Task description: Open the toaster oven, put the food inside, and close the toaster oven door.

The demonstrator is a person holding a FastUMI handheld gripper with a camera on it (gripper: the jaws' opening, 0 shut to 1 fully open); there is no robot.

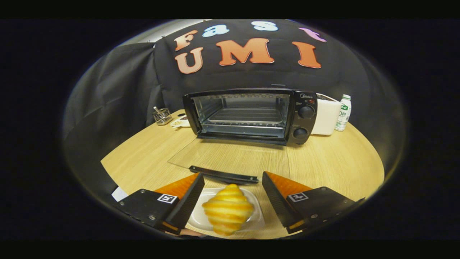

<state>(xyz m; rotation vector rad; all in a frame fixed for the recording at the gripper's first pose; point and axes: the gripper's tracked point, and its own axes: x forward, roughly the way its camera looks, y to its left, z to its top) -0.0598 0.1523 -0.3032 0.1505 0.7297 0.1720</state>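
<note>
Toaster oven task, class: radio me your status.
Claw open, straddling croissant on its tray. Toaster oven door down flat. Path ahead clear.

I'm looking past the hand-held gripper, fingers spread wide apart, and their rear ends run out of view below. The croissant between them covers most of the clear tray it sits on; the tray's near rim is cut off. The toaster oven blocks the left part of the white appliance behind it, and I can't make out what that appliance is. Its knob markings are too small to tell. The small wire holder and the white object beside it are too tiny to identify. The white paper is half hidden by the left finger.
</note>
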